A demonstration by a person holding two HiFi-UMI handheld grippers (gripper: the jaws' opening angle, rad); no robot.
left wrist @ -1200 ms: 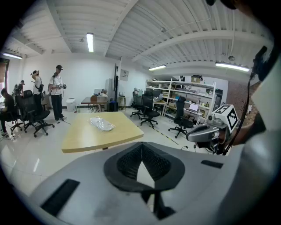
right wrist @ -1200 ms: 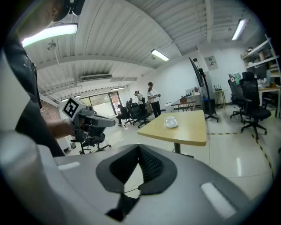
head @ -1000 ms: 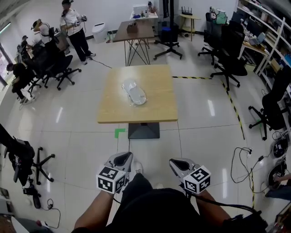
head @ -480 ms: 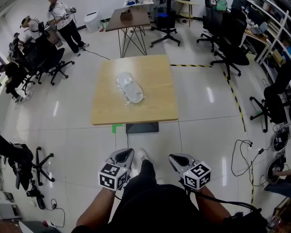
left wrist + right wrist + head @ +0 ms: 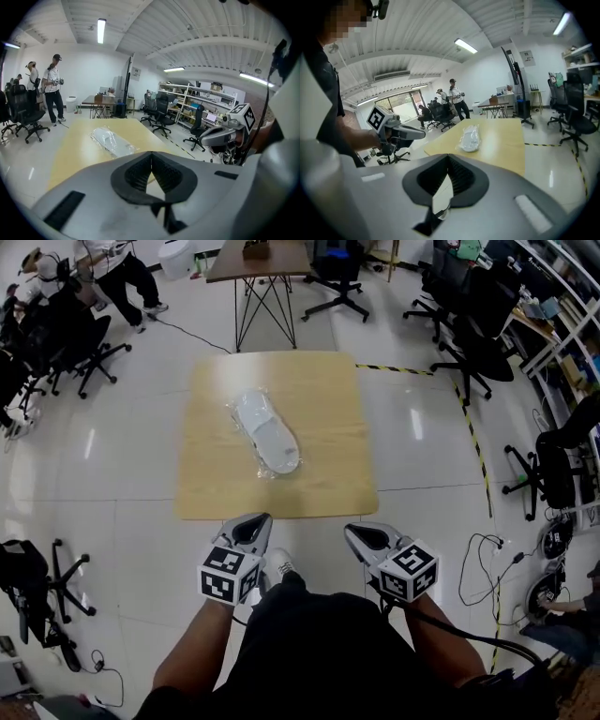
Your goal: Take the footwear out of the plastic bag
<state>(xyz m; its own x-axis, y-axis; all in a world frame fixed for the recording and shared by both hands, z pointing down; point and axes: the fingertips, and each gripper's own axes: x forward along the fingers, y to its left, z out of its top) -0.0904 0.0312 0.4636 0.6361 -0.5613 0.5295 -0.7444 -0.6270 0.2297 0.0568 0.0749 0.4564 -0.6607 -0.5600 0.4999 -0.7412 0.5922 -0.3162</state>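
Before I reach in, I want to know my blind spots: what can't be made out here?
- Footwear in the bag: only a white shape shows. Crinkled, glaring plastic hides, in every view, whether it is one piece or two.
- Bag's opening: too small to find in any view.
- Table legs: hidden under its top in the head view.

A light wooden counter (image 5: 323, 479) stands on glossy white floor tiles (image 5: 122, 512) (strip lights (image 5: 101, 29) overhead). Beyond the counter are a dark table (image 5: 262, 261) and black office chairs (image 5: 464, 338). Right of it runs yellow-black floor tape (image 5: 480, 460), then shelving (image 5: 574, 277).
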